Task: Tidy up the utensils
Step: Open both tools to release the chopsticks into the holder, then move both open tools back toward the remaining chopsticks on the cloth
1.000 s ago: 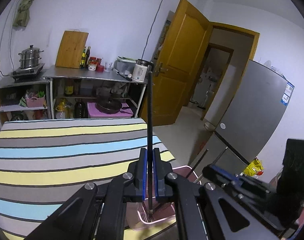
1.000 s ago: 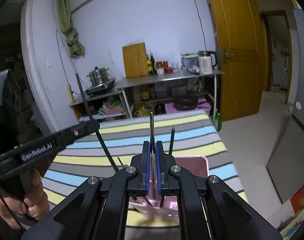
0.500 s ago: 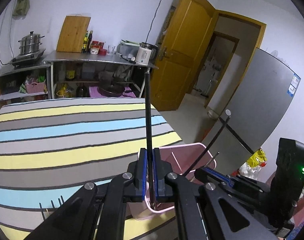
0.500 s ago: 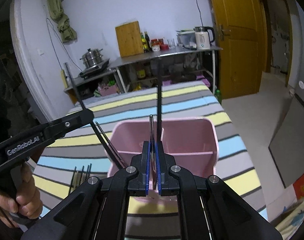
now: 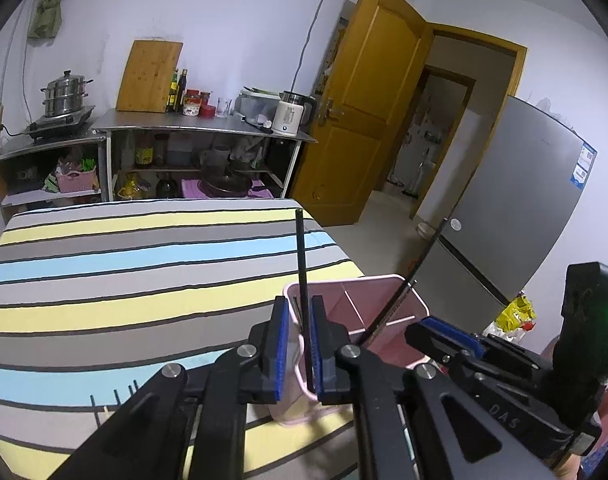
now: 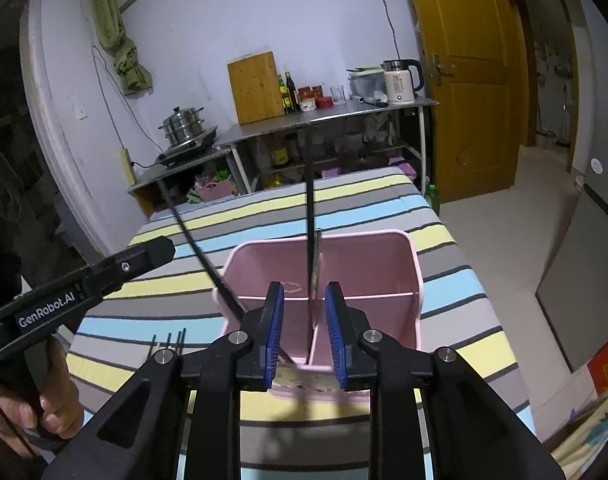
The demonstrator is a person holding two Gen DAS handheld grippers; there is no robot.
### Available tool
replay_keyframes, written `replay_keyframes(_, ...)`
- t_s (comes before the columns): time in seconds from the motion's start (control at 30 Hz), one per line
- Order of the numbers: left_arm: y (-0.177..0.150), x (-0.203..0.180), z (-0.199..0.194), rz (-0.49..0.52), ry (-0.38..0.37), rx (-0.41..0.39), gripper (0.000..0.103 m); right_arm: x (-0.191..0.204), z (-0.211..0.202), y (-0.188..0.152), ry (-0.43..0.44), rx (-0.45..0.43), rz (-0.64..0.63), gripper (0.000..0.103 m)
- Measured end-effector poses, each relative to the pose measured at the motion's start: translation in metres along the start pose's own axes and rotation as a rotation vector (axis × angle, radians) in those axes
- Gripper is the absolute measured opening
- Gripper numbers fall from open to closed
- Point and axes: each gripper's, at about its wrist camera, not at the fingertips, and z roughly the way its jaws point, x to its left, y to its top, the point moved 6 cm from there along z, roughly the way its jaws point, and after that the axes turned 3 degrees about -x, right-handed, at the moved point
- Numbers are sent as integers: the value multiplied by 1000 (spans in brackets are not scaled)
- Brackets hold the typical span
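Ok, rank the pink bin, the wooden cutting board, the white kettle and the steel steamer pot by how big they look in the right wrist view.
1. pink bin, though it sits nearest the camera
2. wooden cutting board
3. and 4. steel steamer pot and white kettle: too alike to rank

Both wrist views look steeply down, close over the shared pink bin (image 5: 384, 300).

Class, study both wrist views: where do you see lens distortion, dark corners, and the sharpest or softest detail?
Left wrist view: fisheye bows the fridge and door frame; corners go black; the striped tablecloth is evenly lit. Right wrist view: same curving; the pink holder is crisp, while the near gripper looms large; a soft shadow lies below the holder.
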Motion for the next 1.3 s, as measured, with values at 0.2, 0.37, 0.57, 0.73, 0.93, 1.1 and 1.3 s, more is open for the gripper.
replay_keyframes(0.2, -22, 4, -39, 12, 30, -33, 10, 19, -22, -11, 8, -19, -36, 22)
replay_keyframes(0.37, -40, 13, -69, 6, 61, -56, 10, 36, -40, -25, 6, -25, -72, 22)
replay_keyframes(0.57, -68, 24, -102, 3, 96, -64, 10, 54, -59, -49, 29, -27, -89, 22)
replay_keyframes(0.73, -93, 35, -128, -7, 138, -73, 10, 65, -68, -67, 36, -22, -106, 22)
replay_keyframes(0.93, -120, 51, -149, -17, 174, -66, 10, 77, -75, -92, 50, -4, -126, 22)
replay_keyframes(1.1, -138, 68, -159, -34, 207, -52, 10, 88, -71, -106, 63, 24, -134, 22)
replay_keyframes(1.3, -153, 88, -161, -66, 232, -32, 15, 101, -59, -122, 88, 66, -147, 22)
